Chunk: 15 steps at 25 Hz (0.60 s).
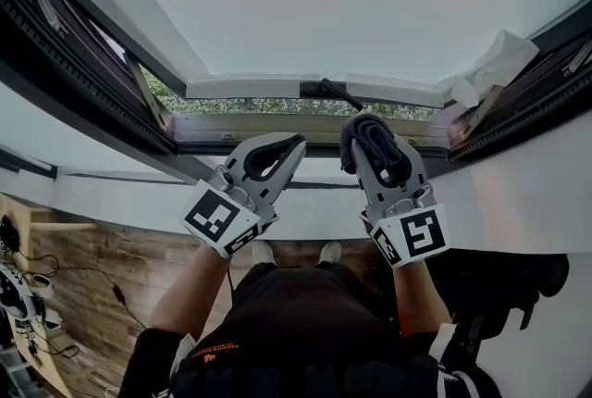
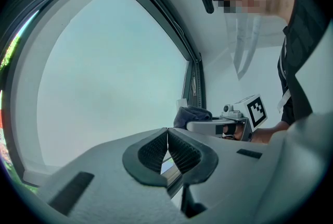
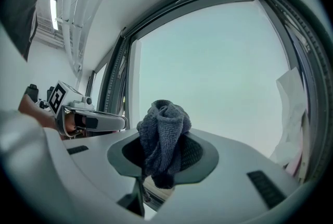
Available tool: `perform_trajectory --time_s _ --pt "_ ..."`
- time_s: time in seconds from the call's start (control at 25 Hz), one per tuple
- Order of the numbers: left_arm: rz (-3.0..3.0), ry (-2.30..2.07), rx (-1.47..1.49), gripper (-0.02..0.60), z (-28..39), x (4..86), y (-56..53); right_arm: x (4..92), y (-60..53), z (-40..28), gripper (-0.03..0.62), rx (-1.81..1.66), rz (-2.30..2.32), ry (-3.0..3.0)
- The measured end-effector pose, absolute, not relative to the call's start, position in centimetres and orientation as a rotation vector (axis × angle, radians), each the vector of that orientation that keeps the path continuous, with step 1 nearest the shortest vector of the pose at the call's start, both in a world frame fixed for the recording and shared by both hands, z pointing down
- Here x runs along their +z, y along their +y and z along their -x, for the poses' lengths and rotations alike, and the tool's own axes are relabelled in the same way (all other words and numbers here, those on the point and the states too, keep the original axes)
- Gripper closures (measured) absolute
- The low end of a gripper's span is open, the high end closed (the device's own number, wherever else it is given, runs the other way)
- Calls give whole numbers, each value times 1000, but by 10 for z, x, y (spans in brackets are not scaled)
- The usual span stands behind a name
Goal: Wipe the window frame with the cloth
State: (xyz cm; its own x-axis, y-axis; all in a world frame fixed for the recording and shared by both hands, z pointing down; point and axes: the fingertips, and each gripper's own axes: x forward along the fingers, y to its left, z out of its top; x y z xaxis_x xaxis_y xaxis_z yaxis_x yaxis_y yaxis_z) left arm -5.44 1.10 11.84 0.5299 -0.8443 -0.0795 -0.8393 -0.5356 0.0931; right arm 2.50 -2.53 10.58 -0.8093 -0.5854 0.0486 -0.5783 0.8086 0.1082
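My right gripper [image 1: 372,135] is shut on a bunched dark grey-blue cloth [image 1: 368,133], held up in front of the window frame's [image 1: 259,130] grey rail. I cannot tell whether the cloth touches it. In the right gripper view the cloth [image 3: 164,132] bulges up out of the right gripper [image 3: 165,154]. My left gripper [image 1: 294,146] is level with it on the left, shut, its pads meeting with nothing between them [image 2: 167,135]. From the left gripper view the cloth [image 2: 191,114] shows beyond the jaws, beside the dark side frame [image 2: 193,82].
The white sash [image 1: 250,88] is swung open, with a dark handle [image 1: 331,92] at its middle. A crumpled white sheet [image 1: 495,63] hangs at the frame's right corner. Dark seals line both side rails [image 1: 83,63]. Below are a wooden floor [image 1: 83,294] with cables and the person's body.
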Motion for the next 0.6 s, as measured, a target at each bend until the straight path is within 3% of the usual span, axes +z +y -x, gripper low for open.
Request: perform_trajectory --time_s 0.6 --pt "-2704 -1495 -184 561 55 120 12 109 -24 -20 487 -133 -914 -2905"
